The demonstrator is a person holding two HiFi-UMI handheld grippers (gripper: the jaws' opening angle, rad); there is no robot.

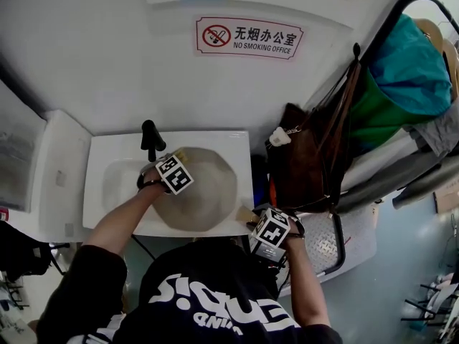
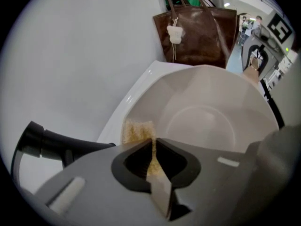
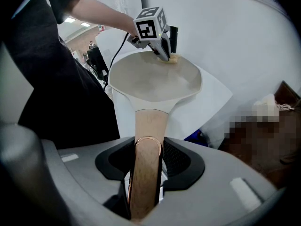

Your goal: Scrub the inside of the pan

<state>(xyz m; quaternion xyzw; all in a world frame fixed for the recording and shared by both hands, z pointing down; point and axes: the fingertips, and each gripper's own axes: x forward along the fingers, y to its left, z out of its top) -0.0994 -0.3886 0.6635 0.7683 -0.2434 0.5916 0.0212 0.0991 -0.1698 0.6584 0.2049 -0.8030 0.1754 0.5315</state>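
Head view showed the pan point(image 1: 208, 196) sitting in the white sink point(image 1: 240, 156), its bowl filling most of the basin and its wooden handle point(image 3: 149, 126) reaching out over the sink's near edge. The right gripper point(image 3: 148, 147) had its fingers closed around that handle, wide enough to take its thickness, steadying the pan. The left gripper point(image 2: 154, 144) had its fingers pinched narrow on a thin yellow sponge point(image 2: 138, 132), which lay against the pan's inner wall at the side nearest the sink's black faucet point(image 1: 150, 138).

Both grips needed for the job were in place, and the sponge was on the pan, so scrubbing seemed to be under way. The pan's pale inside showed no suds, water or obvious dirt, so how much had been covered could not be told. With the sponge at 1 spot high on the wall, the flat bottom and the wall toward the sink's near edge probably remained.
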